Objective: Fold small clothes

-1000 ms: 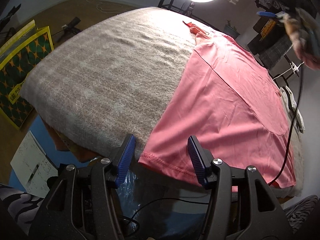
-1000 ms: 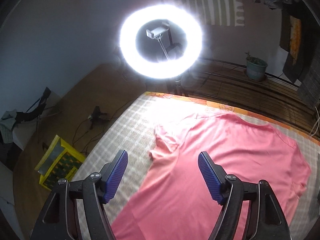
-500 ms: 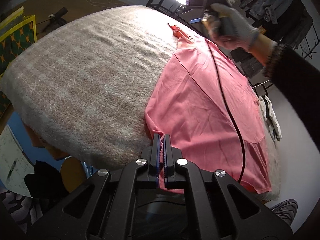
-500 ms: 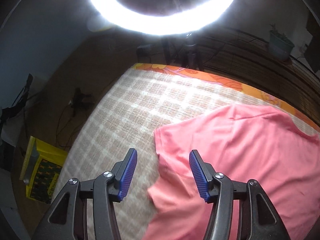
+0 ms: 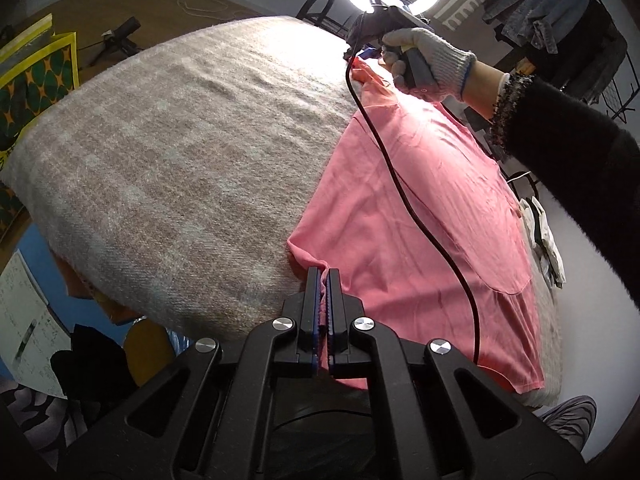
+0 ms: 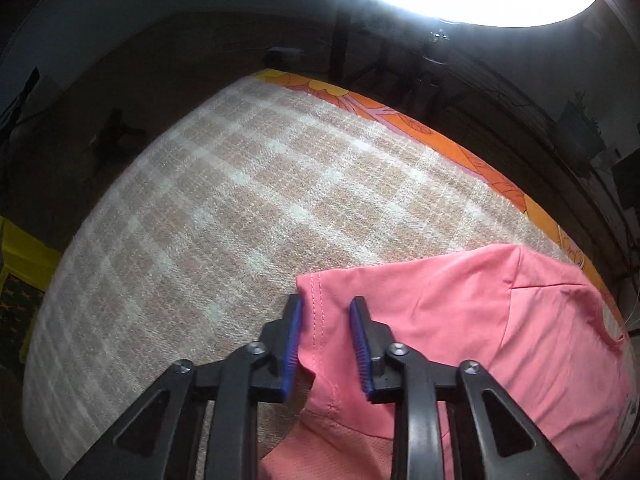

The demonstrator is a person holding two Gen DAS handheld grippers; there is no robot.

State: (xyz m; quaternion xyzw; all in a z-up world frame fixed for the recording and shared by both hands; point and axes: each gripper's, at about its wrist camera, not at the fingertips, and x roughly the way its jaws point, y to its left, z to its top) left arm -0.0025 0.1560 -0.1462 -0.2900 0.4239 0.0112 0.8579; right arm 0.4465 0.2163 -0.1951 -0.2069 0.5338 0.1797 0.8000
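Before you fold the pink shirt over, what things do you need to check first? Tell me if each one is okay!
1. Left gripper pinching the pink shirt at its bottom corner: ok, its fingers are closed on the cloth.
2. Right gripper holding the sleeve: not ok, its jaws are open around the sleeve hem, not pinched yet.
3. Shirt lying flat on the checked blanket: ok, mostly smooth, with small wrinkles near the left grip.
4. Room on the blanket to fold onto: ok, bare blanket shows beside the shirt.
5. Black cable clear of the shirt: not ok, it trails across the cloth.
6. Far side of the shirt flat: cannot tell, the arm hides part.
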